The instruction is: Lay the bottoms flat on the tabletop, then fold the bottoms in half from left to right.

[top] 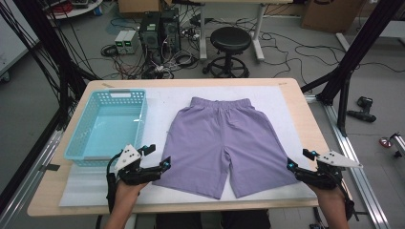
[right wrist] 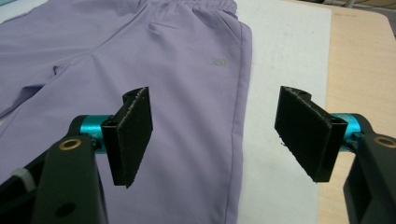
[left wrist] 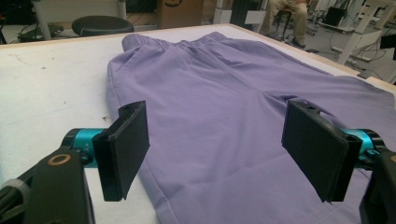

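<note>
Cables, computer towers (top: 160,28) and a black stool (top: 230,50) clutter the floor behind the wooden table (top: 301,102), which has a white mat (top: 162,102) laid over most of it. Purple shorts (top: 222,143) lie flat in the middle of that mat, waistband at the far side, legs pointing toward the person. Just left of them sits a light blue plastic basket (top: 107,124), nothing in it as far as I can see. The left gripper (top: 159,158) hovers at the hem corner of the shorts' left leg, jaws spread wide with only fabric below them, not pinching anything. The right gripper (top: 300,160) is at the outer edge of the other leg, jaws also wide apart, nothing held.
</note>
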